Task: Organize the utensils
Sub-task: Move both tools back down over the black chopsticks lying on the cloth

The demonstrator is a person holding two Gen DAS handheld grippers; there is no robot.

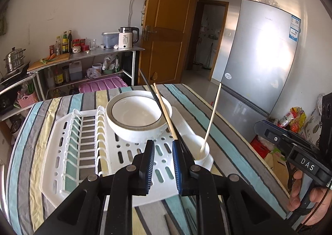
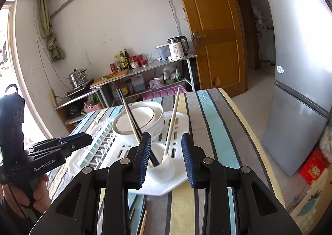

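A white dish rack (image 1: pixel 62 152) (image 2: pixel 180 123) lies on the striped table. Its white utensil cup (image 1: pixel 197 148) (image 2: pixel 164 167) holds a pale wooden chopstick (image 1: pixel 212 116) (image 2: pixel 172 123), another wooden chopstick (image 1: pixel 165 110) (image 2: pixel 130 121) and a dark chopstick (image 1: pixel 148 85) (image 2: pixel 121 98), all leaning upright. My left gripper (image 1: pixel 162 160) is open and empty, just left of the cup. My right gripper (image 2: pixel 166 158) is open and empty, its jaws either side of the cup. More utensils lie on the cloth near me: dark ones (image 1: pixel 172 224) and a wooden chopstick (image 2: pixel 143 222).
Two stacked white bowls (image 1: pixel 137 114) (image 2: pixel 141 119) sit in the rack behind the cup. A fridge (image 1: pixel 259 58) (image 2: pixel 300 69) stands right of the table. A metal shelf with kettle (image 1: pixel 126 38) (image 2: pixel 178 48) and bottles stands at the wall. Bags lie on the floor at right.
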